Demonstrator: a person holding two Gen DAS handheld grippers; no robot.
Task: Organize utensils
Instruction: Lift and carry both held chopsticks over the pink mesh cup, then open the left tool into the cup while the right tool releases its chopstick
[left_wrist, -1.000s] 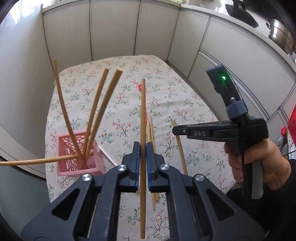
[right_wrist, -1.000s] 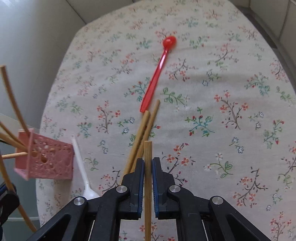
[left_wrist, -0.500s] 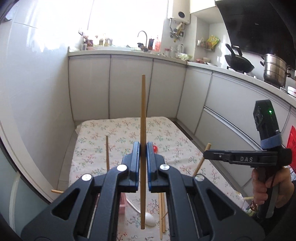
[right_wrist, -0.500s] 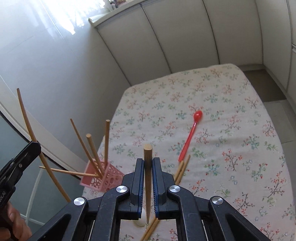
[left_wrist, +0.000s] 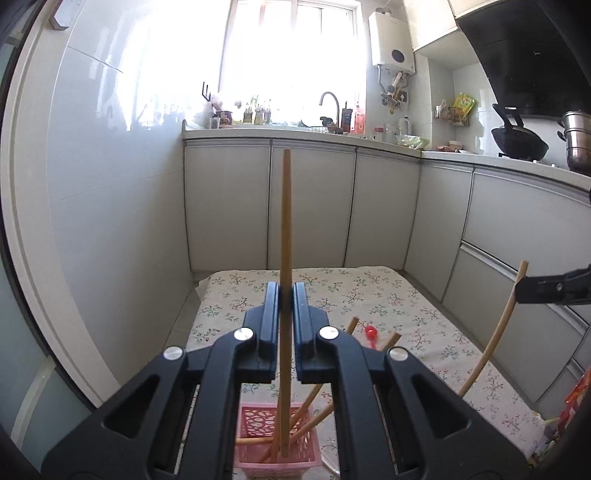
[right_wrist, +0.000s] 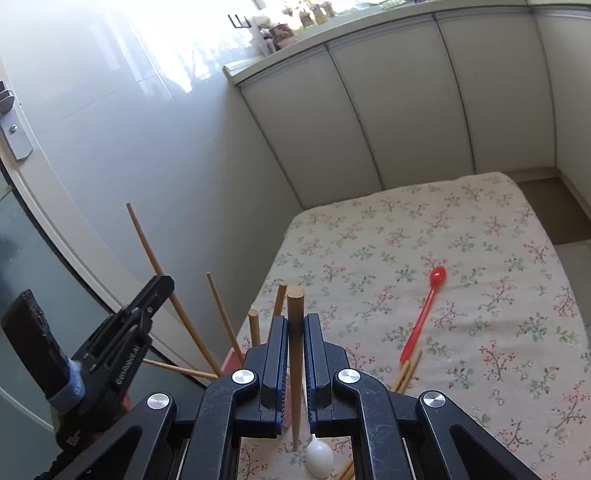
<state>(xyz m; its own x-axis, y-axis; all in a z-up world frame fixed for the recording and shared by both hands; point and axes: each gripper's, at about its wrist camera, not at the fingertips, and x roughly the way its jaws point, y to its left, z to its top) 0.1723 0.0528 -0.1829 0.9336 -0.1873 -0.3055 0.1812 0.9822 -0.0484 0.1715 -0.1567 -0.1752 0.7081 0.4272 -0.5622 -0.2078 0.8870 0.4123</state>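
Observation:
My left gripper (left_wrist: 285, 295) is shut on a wooden chopstick (left_wrist: 285, 221) held upright, its lower end inside the pink basket (left_wrist: 273, 458) with several other chopsticks. My right gripper (right_wrist: 295, 325) is shut on another wooden chopstick (right_wrist: 295, 354), held upright above a white spoon (right_wrist: 318, 459). A red spoon (right_wrist: 424, 314) and loose chopsticks (right_wrist: 404, 373) lie on the floral tablecloth. The left gripper (right_wrist: 110, 354) shows at the left of the right wrist view; the right gripper (left_wrist: 554, 288) shows at the right edge of the left wrist view.
The floral-cloth table (right_wrist: 461, 236) stands between a white wall on the left and grey cabinets (left_wrist: 314, 206) behind and to the right. A counter with a sink, wok (left_wrist: 519, 142) and pot lies beyond.
Both grippers have tilted up to a more level view. My left gripper has brought its chopstick over the pink basket, lower end now inside. The right gripper has moved nearer the basket.

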